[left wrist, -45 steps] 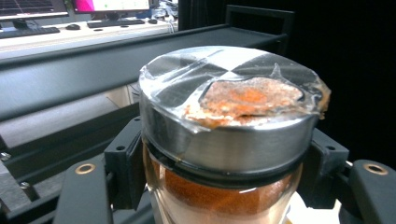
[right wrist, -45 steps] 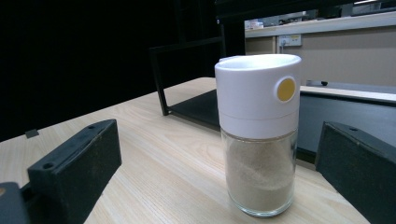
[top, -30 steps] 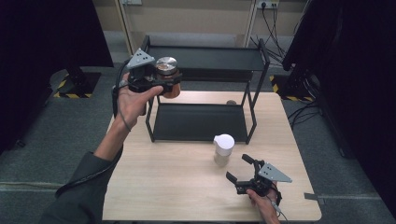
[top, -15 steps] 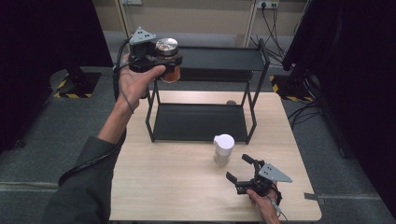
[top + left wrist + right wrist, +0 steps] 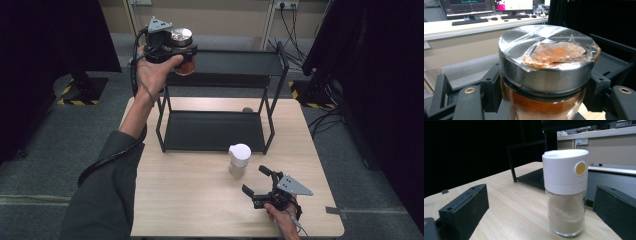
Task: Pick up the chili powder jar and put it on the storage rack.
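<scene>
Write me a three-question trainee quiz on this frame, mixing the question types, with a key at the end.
1. True or false: the left gripper is shut on the jar of orange powder and holds it up by the top shelf of the black rack.
2. Where does the white-lidded shaker stand? A) on the lower shelf B) on the table in front of the rack C) between shut jaws
3. Fill in: the jaws of the right gripper are ____.

Key: 1 true; 2 B; 3 open, with the shaker standing free beyond them.
</scene>
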Available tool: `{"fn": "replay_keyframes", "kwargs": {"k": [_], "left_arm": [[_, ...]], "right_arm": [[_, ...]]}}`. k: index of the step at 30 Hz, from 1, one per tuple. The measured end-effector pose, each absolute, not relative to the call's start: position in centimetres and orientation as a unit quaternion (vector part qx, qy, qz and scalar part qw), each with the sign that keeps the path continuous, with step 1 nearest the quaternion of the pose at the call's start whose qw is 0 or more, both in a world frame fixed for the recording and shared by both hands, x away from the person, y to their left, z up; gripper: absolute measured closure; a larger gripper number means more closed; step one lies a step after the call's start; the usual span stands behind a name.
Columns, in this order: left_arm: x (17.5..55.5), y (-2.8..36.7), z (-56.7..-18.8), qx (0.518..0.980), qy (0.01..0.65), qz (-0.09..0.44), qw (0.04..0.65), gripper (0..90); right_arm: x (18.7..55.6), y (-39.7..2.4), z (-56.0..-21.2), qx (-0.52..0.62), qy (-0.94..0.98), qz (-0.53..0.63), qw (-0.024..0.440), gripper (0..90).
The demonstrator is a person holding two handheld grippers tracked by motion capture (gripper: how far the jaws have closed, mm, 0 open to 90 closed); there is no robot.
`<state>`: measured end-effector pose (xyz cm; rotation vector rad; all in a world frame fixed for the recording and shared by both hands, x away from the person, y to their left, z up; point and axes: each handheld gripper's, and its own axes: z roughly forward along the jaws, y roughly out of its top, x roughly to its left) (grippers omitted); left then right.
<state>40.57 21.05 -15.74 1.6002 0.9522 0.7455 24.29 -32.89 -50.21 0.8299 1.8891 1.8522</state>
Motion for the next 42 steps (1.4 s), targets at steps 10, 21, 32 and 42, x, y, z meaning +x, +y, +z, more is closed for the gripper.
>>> {"fn": "replay_keyframes", "kwargs": {"k": [10,21,32,42], "left_arm": [[42.3,20.7,-16.6,0.657,0.427,0.325,0.529,30.7],[43.9,20.4,-17.6,0.651,0.43,0.329,0.533,30.7],[44.5,20.1,-18.0,0.658,0.431,0.329,0.522,30.7],[44.6,20.0,-18.4,0.652,0.433,0.331,0.527,30.5]], "right_arm": [[24.3,-32.9,-50.2,0.291,0.671,0.658,0.18,0.7],[24.4,-32.9,-50.3,0.29,0.671,0.659,0.176,0.7],[24.5,-32.9,-50.3,0.289,0.671,0.66,0.173,0.7],[24.5,-32.9,-50.3,0.287,0.673,0.66,0.173,0.7]]}}
